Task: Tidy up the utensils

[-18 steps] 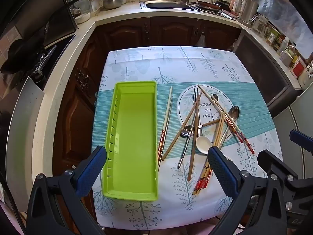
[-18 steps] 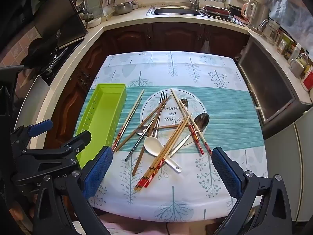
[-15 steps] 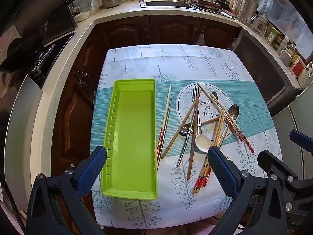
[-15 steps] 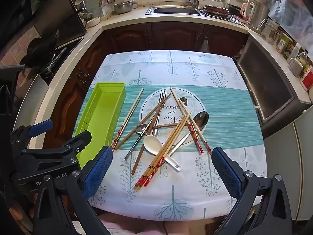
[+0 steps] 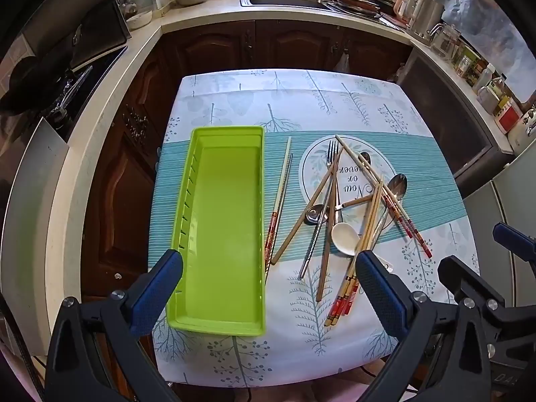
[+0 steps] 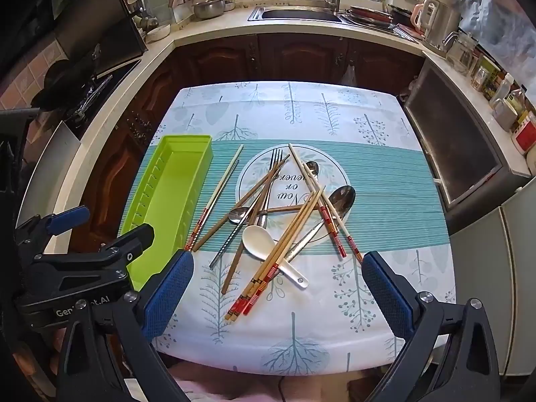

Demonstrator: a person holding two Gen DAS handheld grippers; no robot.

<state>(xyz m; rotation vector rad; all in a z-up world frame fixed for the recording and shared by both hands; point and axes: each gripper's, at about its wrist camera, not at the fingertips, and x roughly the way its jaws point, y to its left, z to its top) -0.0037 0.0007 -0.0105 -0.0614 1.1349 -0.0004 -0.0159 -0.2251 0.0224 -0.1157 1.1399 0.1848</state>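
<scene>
An empty lime-green tray [image 5: 187, 221] [image 6: 157, 187] lies on the left of the table. A heap of utensils lies to its right: a white ceramic spoon [image 5: 343, 234] [image 6: 258, 239], a metal fork [image 5: 332, 149] [image 6: 275, 157], metal spoons [image 5: 397, 184] [image 6: 343, 197] and several crossed chopsticks [image 6: 288, 234]. One chopstick pair [image 5: 279, 197] [image 6: 217, 194] lies alone beside the tray. My left gripper [image 5: 268, 291] is open and empty above the tray's near end. My right gripper [image 6: 278, 291] is open and empty above the heap's near edge.
The table carries a white and teal cloth [image 5: 335, 100] [image 6: 385, 184]. Dark wooden cabinets and a pale counter [image 5: 201, 16] ring it, with a sink [image 6: 301, 15] at the back, a stove [image 5: 50, 77] on the left and bottles [image 6: 502, 97] on the right.
Both views have shifted slightly; the table and utensils sit a little higher in the frames. No utensil has moved. Both grippers stay open.
</scene>
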